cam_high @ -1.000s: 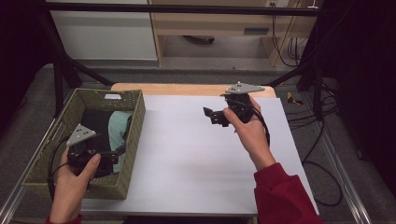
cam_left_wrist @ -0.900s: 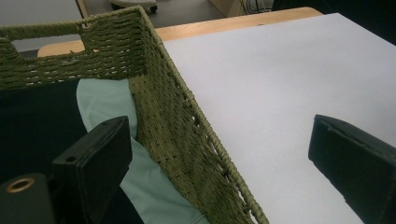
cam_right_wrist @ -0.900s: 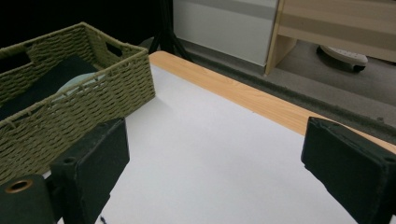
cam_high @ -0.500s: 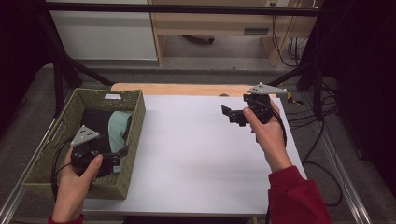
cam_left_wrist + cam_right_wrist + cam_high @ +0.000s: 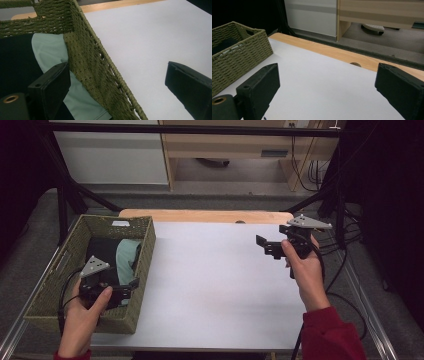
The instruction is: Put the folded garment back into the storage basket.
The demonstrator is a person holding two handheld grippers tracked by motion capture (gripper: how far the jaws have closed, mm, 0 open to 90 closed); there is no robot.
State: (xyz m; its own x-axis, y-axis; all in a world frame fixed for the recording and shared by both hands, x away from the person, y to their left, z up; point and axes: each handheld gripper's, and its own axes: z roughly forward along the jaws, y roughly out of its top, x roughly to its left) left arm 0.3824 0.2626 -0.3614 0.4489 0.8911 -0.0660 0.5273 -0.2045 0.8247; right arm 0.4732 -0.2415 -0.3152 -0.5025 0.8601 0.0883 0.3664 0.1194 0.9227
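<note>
Straddling the basket [image 5: 100, 75] wall, left claw [image 5: 117, 92] gapes wide; right claw [image 5: 327, 90] apart, empty

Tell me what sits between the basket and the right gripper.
Nothing: in the high view, bare white tabletop runs from the basket to the right gripper.

A: Where does the high view sit?
B: Above the near edge of the bench [image 5: 215, 285], facing forward and down, far enough to take in all four edges and the floor beyond.
A: And the left gripper view?
B: Low and very close at the basket [image 5: 100, 72] by the bench's left edge, looking across its wall toward the far edge.
A: The right one?
B: Low over the right side, facing the far left corner; it shares that basket [image 5: 239, 60] with the others
</note>
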